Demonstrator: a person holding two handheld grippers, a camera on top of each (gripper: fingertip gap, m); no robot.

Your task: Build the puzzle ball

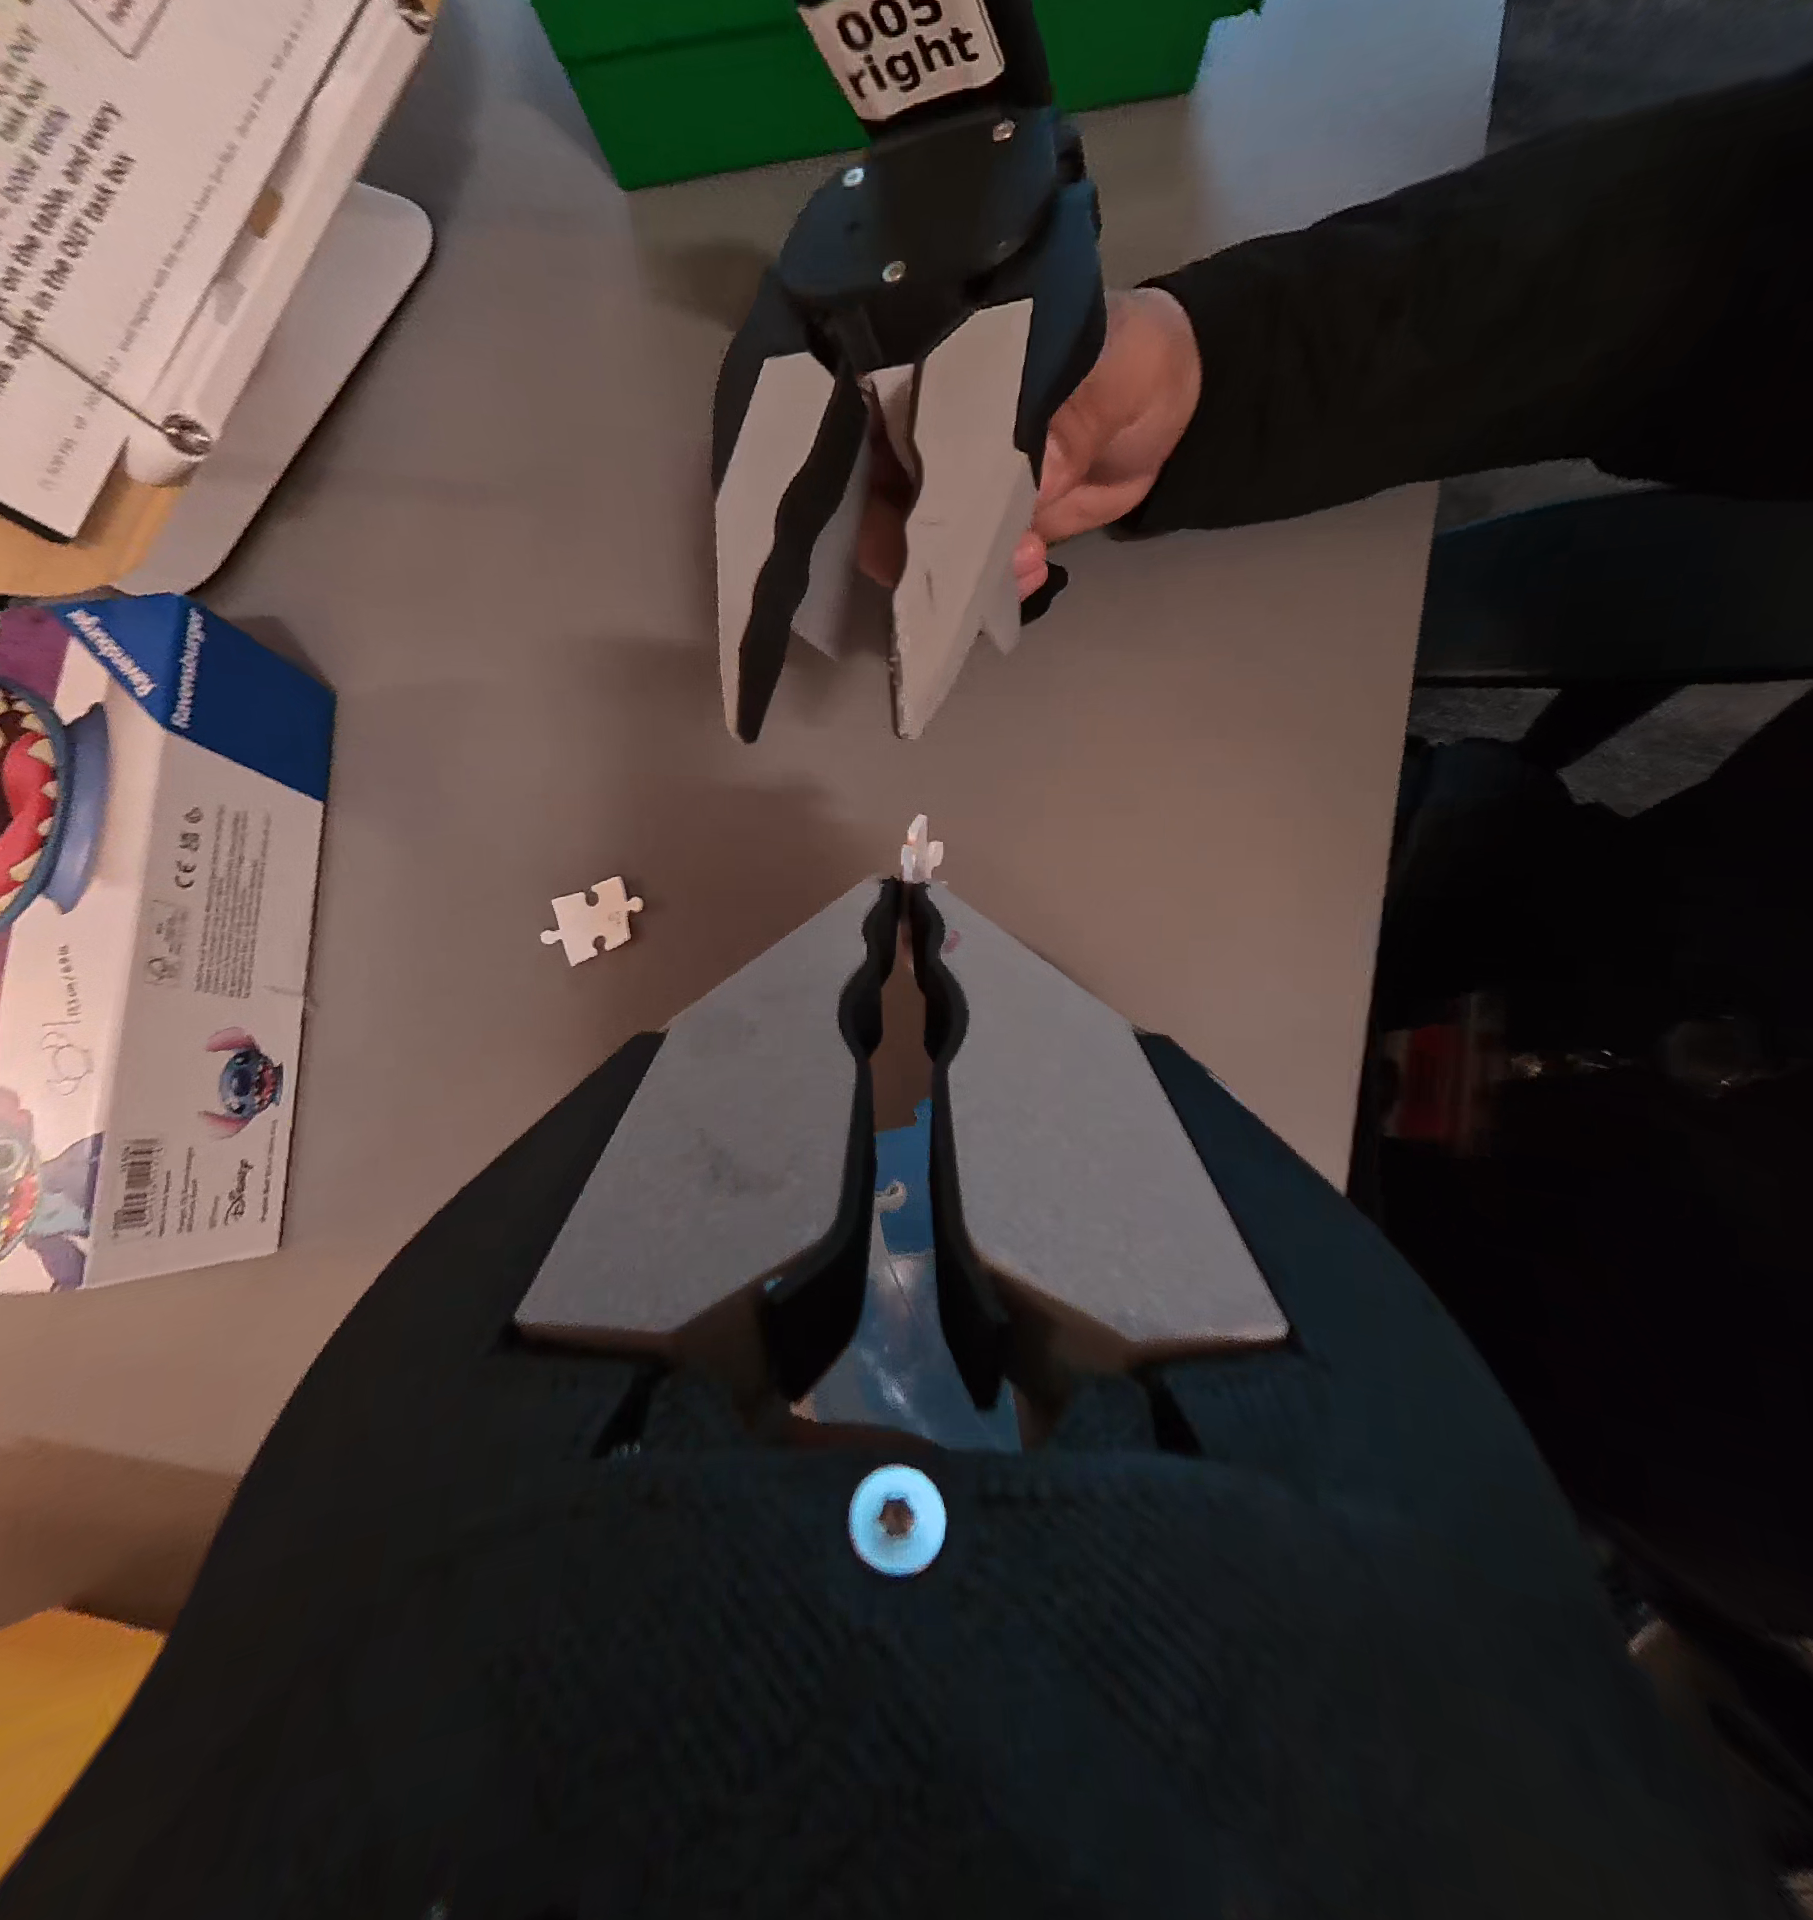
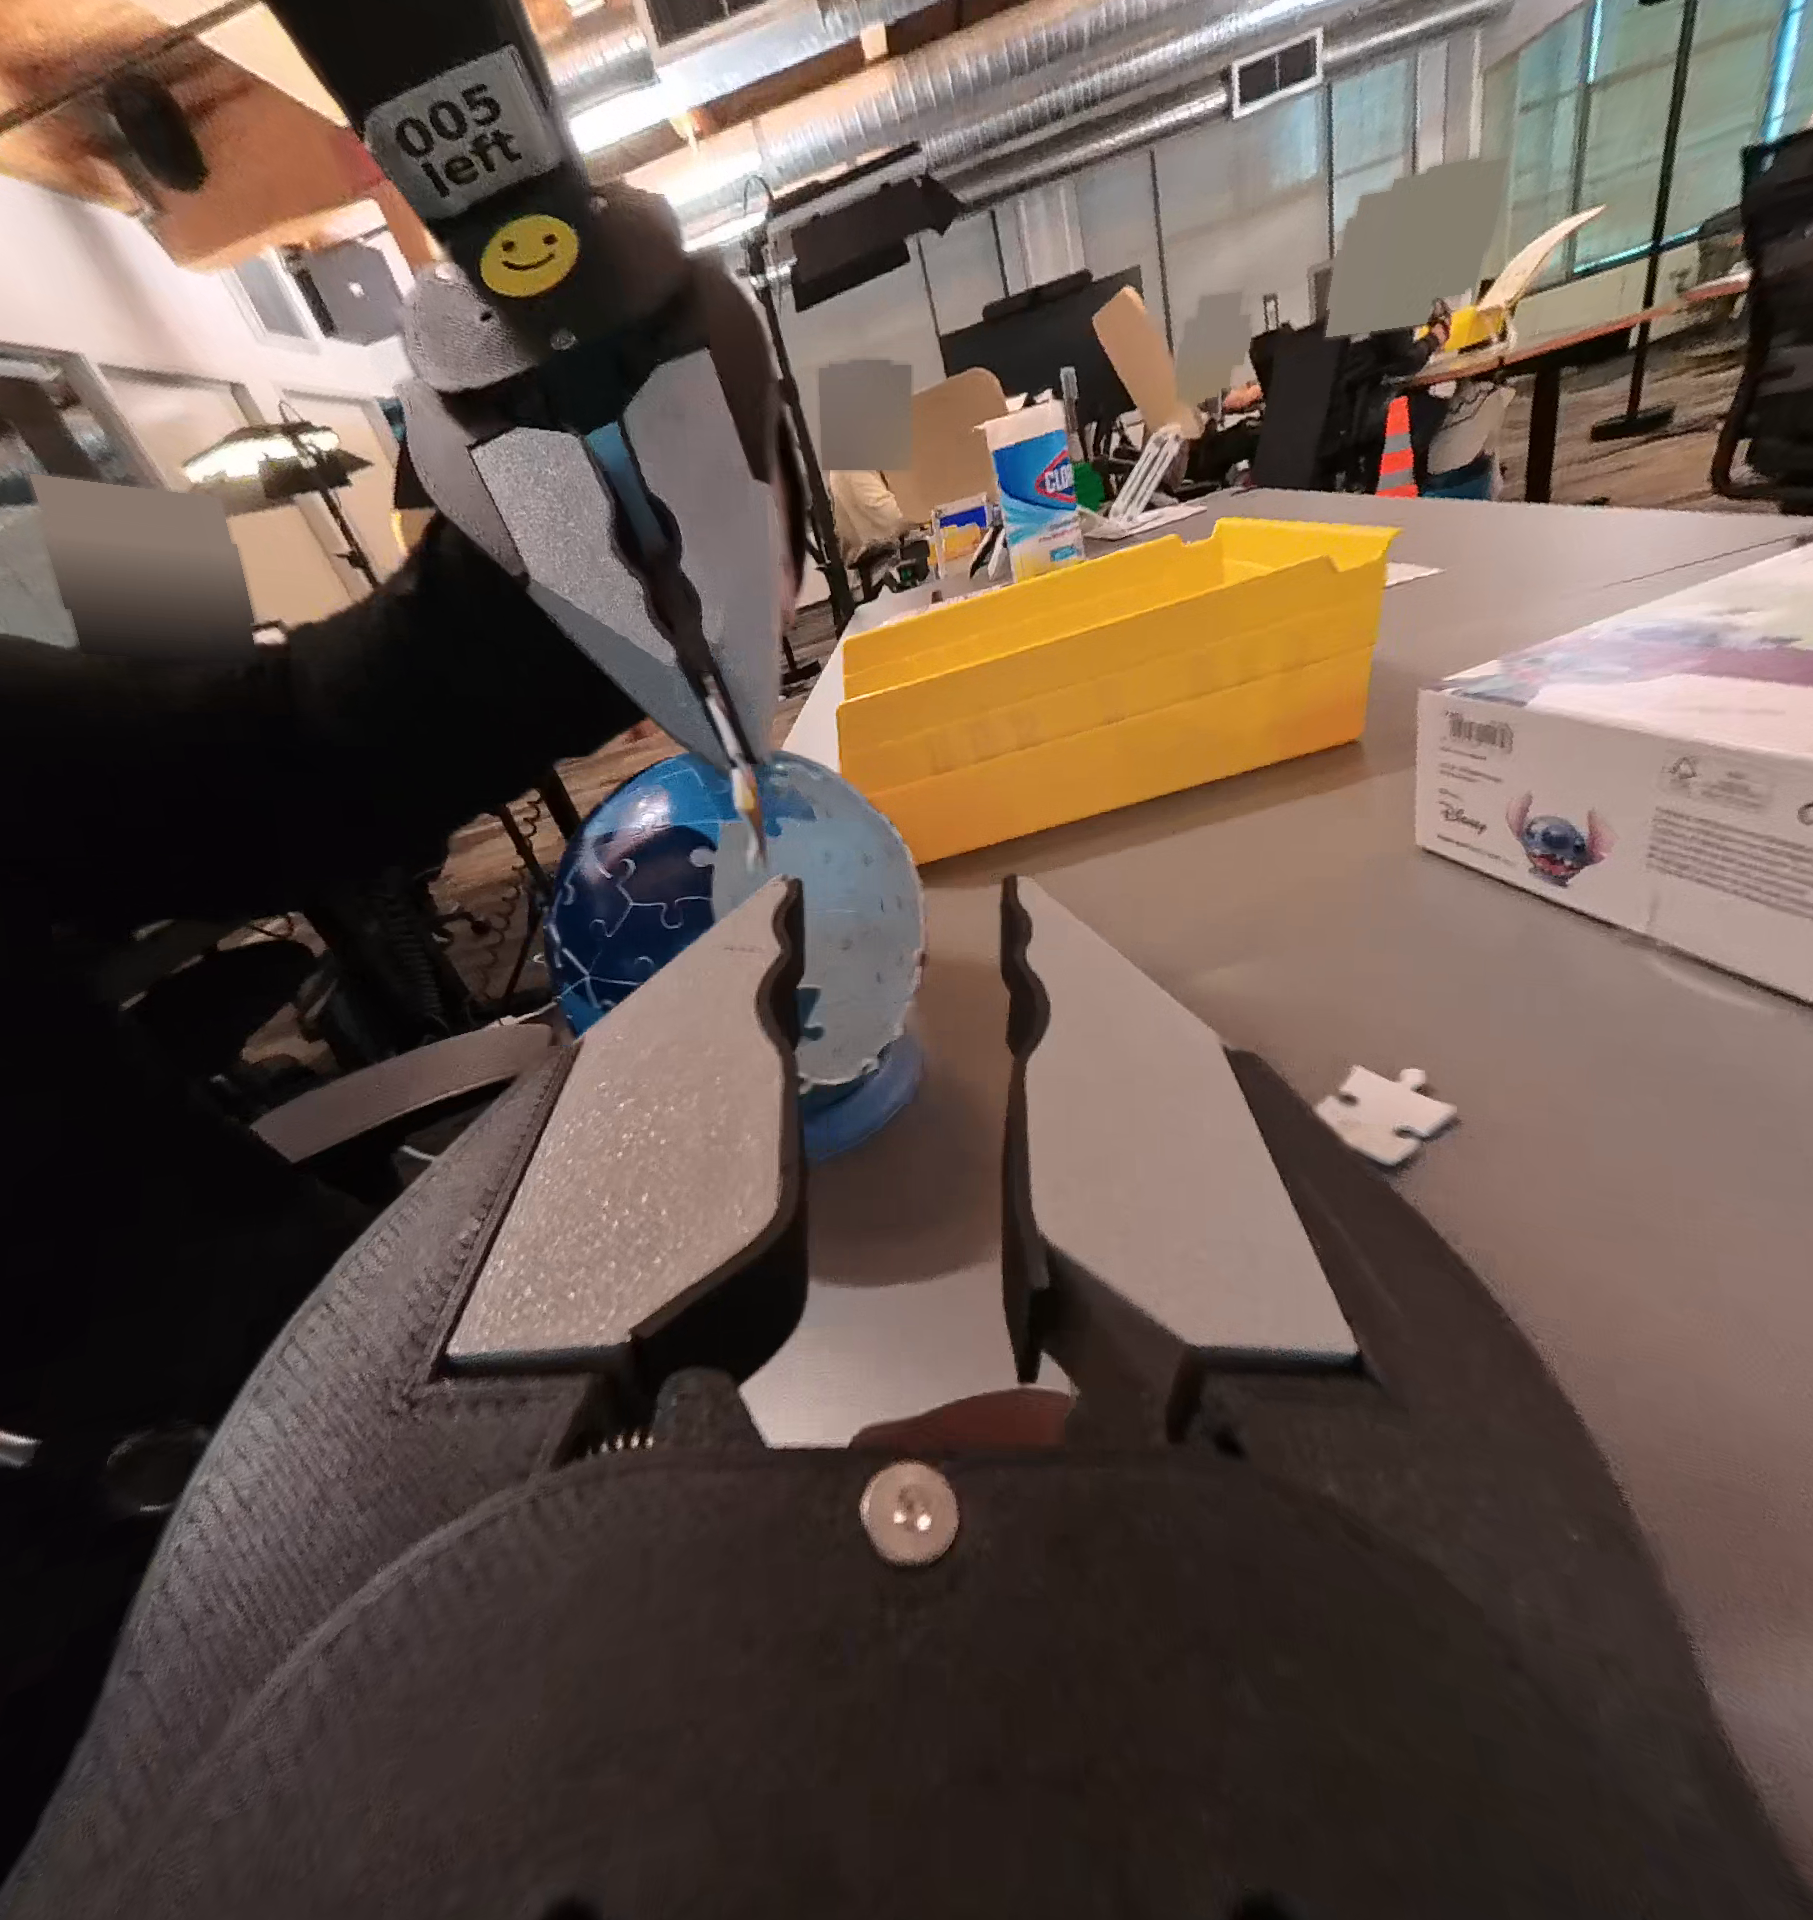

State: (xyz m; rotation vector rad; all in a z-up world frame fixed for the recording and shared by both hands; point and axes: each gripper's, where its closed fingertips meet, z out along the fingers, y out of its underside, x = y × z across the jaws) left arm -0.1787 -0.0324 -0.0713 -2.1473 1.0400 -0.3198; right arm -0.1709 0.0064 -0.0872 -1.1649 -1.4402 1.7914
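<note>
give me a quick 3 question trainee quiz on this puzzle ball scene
1. True or false: the left gripper is shut on a puzzle piece right above the blue puzzle ball.
2. Where is the loose puzzle piece? A) lying white side up on the grey table B) in the yellow bin C) on top of the puzzle box
3. Fill in: the right gripper is ____ and holds nothing.

Key: 1 true; 2 A; 3 open
</note>
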